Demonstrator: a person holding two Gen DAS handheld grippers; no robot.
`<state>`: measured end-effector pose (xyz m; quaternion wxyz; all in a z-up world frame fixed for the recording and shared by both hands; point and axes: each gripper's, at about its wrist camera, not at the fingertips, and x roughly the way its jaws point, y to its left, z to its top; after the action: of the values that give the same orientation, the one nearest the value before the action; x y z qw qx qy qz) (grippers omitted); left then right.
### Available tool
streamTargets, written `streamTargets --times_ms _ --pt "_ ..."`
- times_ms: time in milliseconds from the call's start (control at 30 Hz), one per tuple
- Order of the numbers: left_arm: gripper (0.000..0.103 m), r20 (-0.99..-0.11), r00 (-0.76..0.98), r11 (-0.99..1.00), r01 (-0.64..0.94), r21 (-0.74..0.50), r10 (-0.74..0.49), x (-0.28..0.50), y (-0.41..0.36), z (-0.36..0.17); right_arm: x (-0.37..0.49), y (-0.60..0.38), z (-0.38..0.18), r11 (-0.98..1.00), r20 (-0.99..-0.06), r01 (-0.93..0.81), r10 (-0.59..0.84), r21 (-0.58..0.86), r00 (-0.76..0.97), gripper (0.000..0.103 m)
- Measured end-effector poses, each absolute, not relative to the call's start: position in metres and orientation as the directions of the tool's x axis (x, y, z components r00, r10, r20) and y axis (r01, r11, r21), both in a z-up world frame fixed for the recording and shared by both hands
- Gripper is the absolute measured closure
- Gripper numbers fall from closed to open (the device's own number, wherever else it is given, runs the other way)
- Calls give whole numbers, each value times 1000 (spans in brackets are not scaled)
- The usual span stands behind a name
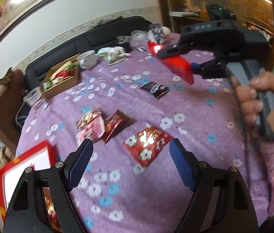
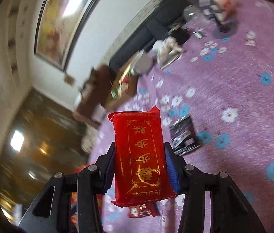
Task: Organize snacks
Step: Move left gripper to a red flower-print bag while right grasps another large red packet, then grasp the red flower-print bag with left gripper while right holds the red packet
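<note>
Nearest the left wrist lens, the left gripper (image 1: 131, 151) hangs above the purple flowered tablecloth (image 1: 204, 116) with its blue-padded fingers (image 1: 81, 161) spread wide and nothing between them. Just ahead of it, at twelve o'clock, lies a red floral snack packet (image 1: 146, 145); at eleven o'clock lie a dark red packet (image 1: 115, 125) and a pink-and-white packet (image 1: 91, 125), touching each other. A black packet (image 1: 155, 89) lies farther off, at about one o'clock. At eight o'clock a red-bordered box (image 1: 26, 167) shows at the table's near edge; its contents are largely hidden by the gripper frame.

At one to two o'clock in the same view, the right gripper (image 1: 175, 58), gripped by the person's hand (image 1: 263, 101), is raised clear of the table. In the right wrist view the right gripper is closed narrowly on the long sides of a red gold-lettered snack bar (image 2: 138, 151), which projects forward beyond the fingertips. A brown cardboard box (image 1: 61, 81) already holding packets stands well apart at ten o'clock, beside a white pot (image 1: 87, 59).

Step in hand, as judged: carrying the bar in the air toward a container. The next move calls for bringing it over whichever box is intended (the pictures do not settle which), lowering it, and opening the jaws; the free left gripper is well placed for the floral packet.
</note>
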<state>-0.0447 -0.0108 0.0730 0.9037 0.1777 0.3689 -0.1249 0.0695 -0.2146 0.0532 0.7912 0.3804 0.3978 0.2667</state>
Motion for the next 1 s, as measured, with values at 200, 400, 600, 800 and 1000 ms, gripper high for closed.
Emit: streamTargets --times_ms 200,400,600,800,1000 --pt "22 -760 623 866 470 171 -188 -17 -9 59 84 -245 30 476 -403 6 737 879 543 56" --pt "22 -779 584 820 547 169 -229 -5 -12 52 96 -238 18 494 -448 49 737 868 506 56" --pt "22 -806 536 691 683 239 -251 -3 -36 37 105 -233 3 512 -492 102 723 853 485 56" --pt "23 -855 470 622 742 249 -218 12 -41 16 104 -232 -3 520 -509 122 717 846 476 56" --pt "57 -866 403 633 762 138 -296 18 -41 16 103 -228 -1 529 -513 108 720 842 467 56"
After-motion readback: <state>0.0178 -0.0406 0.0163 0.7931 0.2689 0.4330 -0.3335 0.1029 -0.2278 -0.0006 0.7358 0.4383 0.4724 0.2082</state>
